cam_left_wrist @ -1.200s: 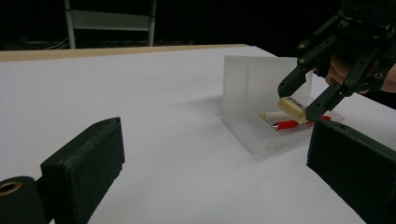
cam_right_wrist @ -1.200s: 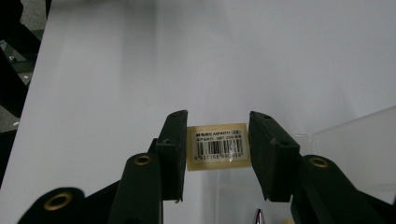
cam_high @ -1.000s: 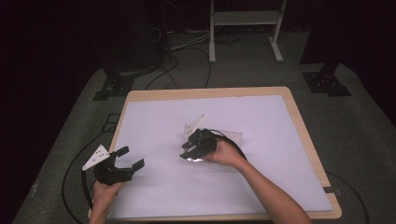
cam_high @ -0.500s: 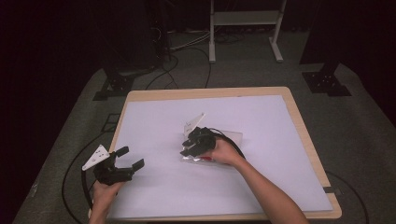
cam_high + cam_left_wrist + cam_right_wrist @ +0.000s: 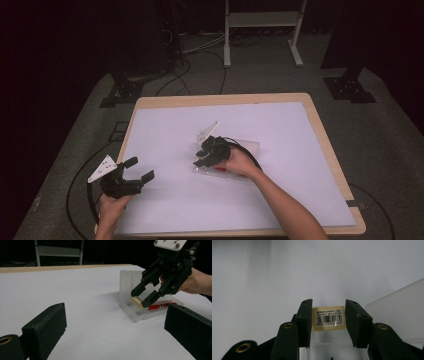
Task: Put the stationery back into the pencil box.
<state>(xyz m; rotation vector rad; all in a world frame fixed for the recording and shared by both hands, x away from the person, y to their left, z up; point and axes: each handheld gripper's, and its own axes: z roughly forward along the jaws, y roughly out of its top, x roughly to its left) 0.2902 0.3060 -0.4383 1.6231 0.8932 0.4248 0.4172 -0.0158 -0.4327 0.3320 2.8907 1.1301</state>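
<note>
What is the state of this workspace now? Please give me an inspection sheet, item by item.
Surface: white sheet covering a table with a wooden rim.
Job's things: clear plastic box, lying open; at its front end a small tan item with a barcode label; a red pen inside.
Clutter: nothing seen.
Grippers: right hand-held gripper reaches into the box, jaws on both sides of the labelled item; whether they press it cannot be told. Left hand-held gripper open, near the table's front left corner, holding nothing.
Cables: a black cable trails from the right gripper; more lie on the floor.
Surroundings: dark room, grey floor, white frame legs behind the table.
</note>
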